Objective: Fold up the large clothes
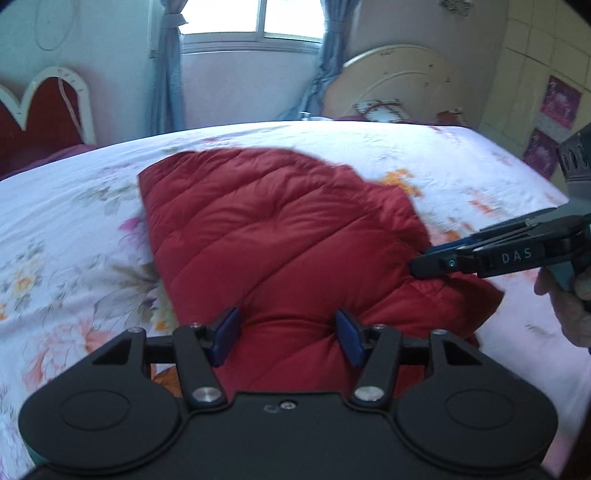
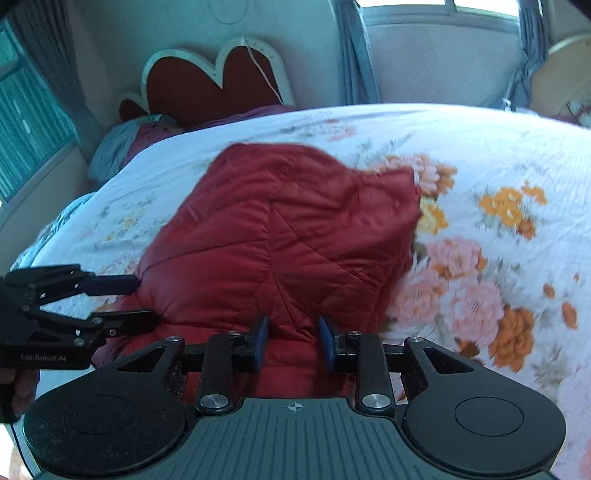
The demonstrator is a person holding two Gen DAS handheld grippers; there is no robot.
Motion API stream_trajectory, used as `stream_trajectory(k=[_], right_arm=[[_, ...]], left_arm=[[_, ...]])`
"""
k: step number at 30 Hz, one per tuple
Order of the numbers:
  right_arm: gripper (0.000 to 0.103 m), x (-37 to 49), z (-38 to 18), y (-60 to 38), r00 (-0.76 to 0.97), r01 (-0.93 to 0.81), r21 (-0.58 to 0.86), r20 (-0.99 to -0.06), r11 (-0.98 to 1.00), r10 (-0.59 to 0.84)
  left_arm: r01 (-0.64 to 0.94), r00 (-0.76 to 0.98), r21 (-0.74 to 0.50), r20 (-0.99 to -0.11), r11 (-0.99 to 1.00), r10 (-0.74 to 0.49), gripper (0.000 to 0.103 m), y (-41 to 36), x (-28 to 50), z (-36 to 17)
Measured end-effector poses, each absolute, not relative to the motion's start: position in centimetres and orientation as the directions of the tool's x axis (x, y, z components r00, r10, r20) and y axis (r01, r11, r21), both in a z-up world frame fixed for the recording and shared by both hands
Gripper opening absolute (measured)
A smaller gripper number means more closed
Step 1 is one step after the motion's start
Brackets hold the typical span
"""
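Observation:
A red quilted puffer jacket [image 1: 280,236] lies bunched on a floral bedspread [image 1: 74,236]; it also shows in the right wrist view [image 2: 280,236]. My left gripper [image 1: 288,328] is open, its blue pads on either side of a bulge at the jacket's near edge. In the right wrist view the left gripper [image 2: 144,299] comes in from the left, jaws apart at the jacket's left edge. My right gripper [image 2: 291,336] is open over the jacket's near edge. In the left wrist view the right gripper [image 1: 421,264] reaches in from the right and touches the jacket's right side.
The bedspread [image 2: 498,177] covers a wide bed. A red heart-shaped headboard [image 2: 210,85] stands at one end. A cream rounded headboard [image 1: 395,81] and a window with blue curtains [image 1: 258,18] lie beyond the bed's far edge. A wardrobe [image 1: 546,74] stands at the right.

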State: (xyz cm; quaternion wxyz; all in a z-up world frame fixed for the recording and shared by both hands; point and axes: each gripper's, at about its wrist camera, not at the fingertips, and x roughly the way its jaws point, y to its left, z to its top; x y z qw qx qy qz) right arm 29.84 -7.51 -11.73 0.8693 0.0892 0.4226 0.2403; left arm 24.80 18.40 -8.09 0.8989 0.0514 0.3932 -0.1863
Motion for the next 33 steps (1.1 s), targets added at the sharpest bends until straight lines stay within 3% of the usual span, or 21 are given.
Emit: stream_trajectory(k=[4,7,9,16,33], right_arm=[[0.028,30.7,-13.0,-6.7,0.534,-0.323,0.357,-0.696,0.876,0.48],[0.028,30.3,-12.7,-7.1,0.537,-0.316,0.357,-0.697,0.879,0.476],[0.028,28.9,-11.0,-7.7,0.567,-0.321,0.348,-0.674,0.881,0.473],[0.028,25.0,-8.0,-7.6,0.585,-0.377,0.313,-0.649,0.872,0.486],[0.028,24.2,-13.0,-6.0,0.519,-0.371,0.269,-0.734,0.889,0.439]], left_arm=[[0.365,0.659,0.049,-0.718,0.93,-0.222,0.057,17.3,24.2,-9.0],[0.332,0.656,0.017,-0.723,0.943,-0.218,0.057,17.6,24.0,-8.6],[0.308,0.659,-0.012,-0.718,0.951,-0.223,0.05,17.9,23.3,-7.3],[0.26,0.663,-0.081,-0.709,0.962,-0.239,0.05,18.1,20.1,-5.8],[0.24,0.634,-0.021,-0.754,0.971,-0.173,0.052,17.3,19.4,-8.8]])
